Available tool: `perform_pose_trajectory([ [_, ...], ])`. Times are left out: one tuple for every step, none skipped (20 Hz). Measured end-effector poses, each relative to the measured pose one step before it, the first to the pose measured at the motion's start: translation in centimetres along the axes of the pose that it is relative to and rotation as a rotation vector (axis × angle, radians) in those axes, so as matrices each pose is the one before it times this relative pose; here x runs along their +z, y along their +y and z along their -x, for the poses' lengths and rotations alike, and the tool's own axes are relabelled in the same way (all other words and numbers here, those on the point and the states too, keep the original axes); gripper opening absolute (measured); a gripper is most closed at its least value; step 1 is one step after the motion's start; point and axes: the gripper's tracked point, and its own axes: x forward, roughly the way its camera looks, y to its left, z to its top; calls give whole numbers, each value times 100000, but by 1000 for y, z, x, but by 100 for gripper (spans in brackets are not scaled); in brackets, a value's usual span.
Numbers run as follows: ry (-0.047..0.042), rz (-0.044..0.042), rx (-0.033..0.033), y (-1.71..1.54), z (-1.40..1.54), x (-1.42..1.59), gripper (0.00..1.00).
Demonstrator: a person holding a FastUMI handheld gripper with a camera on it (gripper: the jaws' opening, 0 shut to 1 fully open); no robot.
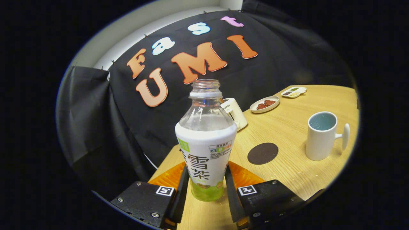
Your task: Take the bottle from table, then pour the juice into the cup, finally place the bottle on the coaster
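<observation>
Our gripper (206, 185) has its two fingers pressed on the sides of the open clear plastic bottle (206, 140), which stands straight up between them. We see the round dark coaster (263, 153) just to the right, then the white cup (321, 135) farther right, nothing between

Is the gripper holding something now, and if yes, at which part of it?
Yes. The gripper holds the bottle: its fingers press from both sides on the lower part of the labelled body, near the base. The bottle stands upright, its cap off.
</observation>
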Motion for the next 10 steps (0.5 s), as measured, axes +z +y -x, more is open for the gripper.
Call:
perform_pose_trajectory([
  [-164, -3960, 1178, -120, -25, 270, 58],
  [153, -4363, 1100, -47, 78, 264, 58],
  [-133, -4569, 1168, -142, 1, 369, 58],
  [19, -5070, 929, -132, 195, 166, 58],
  [-183, -4262, 1114, -98, 336, 473, 58],
  [-497, -3424, 1037, -75, 177, 528, 58],
  [-576, -4045, 540, -257, 81, 614, 58],
  [-821, -3567, 504, -148, 110, 566, 58],
  [-625, -4225, 424, -120, -108, 416, 58],
  [-687, -4201, 688, -42, 95, 381, 58],
])
